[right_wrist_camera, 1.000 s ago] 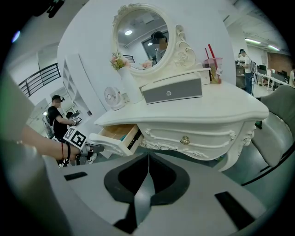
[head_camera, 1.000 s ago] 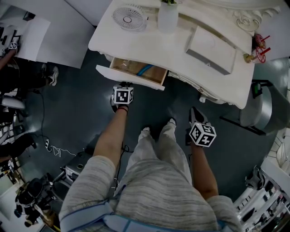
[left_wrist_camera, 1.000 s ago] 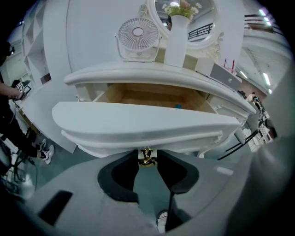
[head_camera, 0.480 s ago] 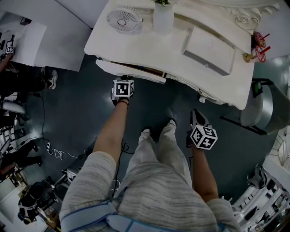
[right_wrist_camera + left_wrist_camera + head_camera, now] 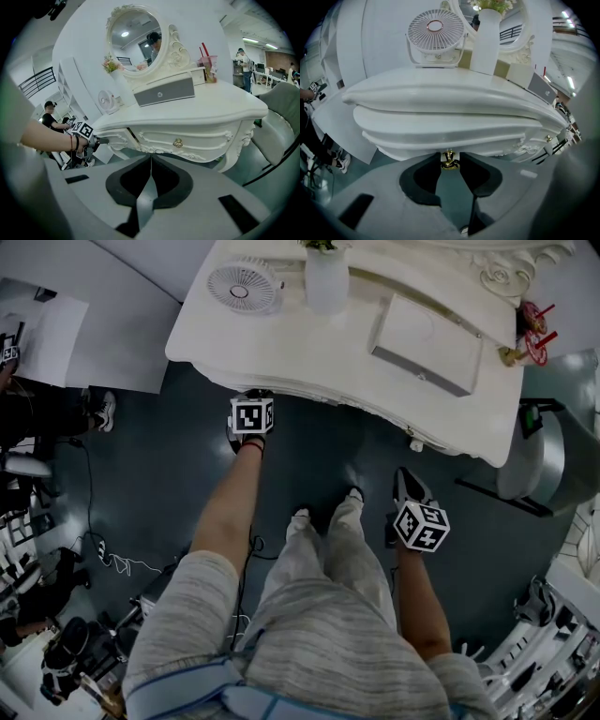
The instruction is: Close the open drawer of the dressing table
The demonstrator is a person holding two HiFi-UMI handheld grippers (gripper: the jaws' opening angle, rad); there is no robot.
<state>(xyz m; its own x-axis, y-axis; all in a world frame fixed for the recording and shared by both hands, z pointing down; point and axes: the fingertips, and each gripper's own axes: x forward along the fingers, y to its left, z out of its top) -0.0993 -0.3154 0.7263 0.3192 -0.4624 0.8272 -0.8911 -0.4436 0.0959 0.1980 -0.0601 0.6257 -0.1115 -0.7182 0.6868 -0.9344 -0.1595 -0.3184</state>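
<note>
The white dressing table (image 5: 347, 352) stands ahead of me. Its left drawer (image 5: 440, 136) sits pushed in, the front flush under the tabletop edge. My left gripper (image 5: 251, 395) (image 5: 450, 161) reaches up to that front and is shut on the small gold drawer knob (image 5: 449, 160), which sits between the two black pads. In the right gripper view the left gripper (image 5: 96, 140) meets the table's left side. My right gripper (image 5: 403, 474) (image 5: 150, 157) hangs lower and to the right, away from the table, shut and holding nothing.
On the tabletop stand a small white fan (image 5: 244, 285), a white vase (image 5: 325, 277), a grey box (image 5: 422, 343) and a pink cup (image 5: 534, 329). A grey stool (image 5: 534, 460) is at the right. A second gold knob (image 5: 177, 143) marks the right drawer. People stand at the left.
The drawer went from open, with its wooden inside showing, to fully pushed in. My left gripper moved with it toward the table. The right gripper stayed put.
</note>
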